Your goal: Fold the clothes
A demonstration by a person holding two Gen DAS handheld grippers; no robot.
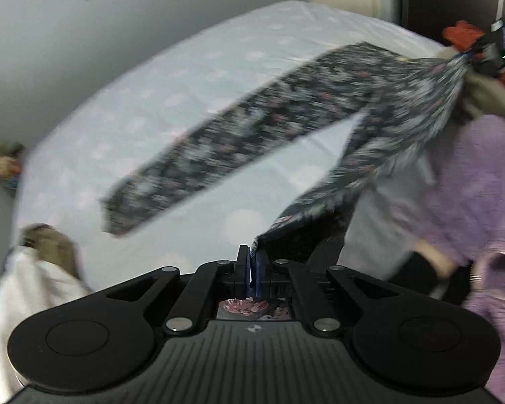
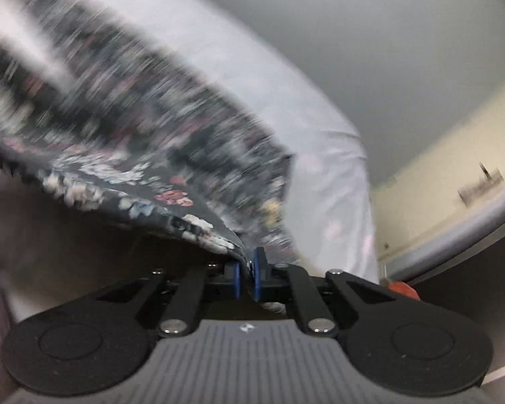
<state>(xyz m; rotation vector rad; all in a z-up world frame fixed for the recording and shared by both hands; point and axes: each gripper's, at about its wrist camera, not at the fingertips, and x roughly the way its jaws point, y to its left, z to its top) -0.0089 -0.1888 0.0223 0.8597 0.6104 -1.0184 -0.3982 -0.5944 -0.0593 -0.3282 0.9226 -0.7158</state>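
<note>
Over the pale blue bed [image 1: 124,107], both the left gripper [image 1: 251,269] and right gripper [image 2: 247,276] clamp the dark floral fabric trousers [image 1: 239,128], stretched mid-frame, apparently to spread them flat for folding.

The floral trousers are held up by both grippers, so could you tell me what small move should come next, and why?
Probably lower the floral trousers flat onto the bed: the left gripper and right gripper each pinch an edge, and the legs hang above the sheet.
</note>
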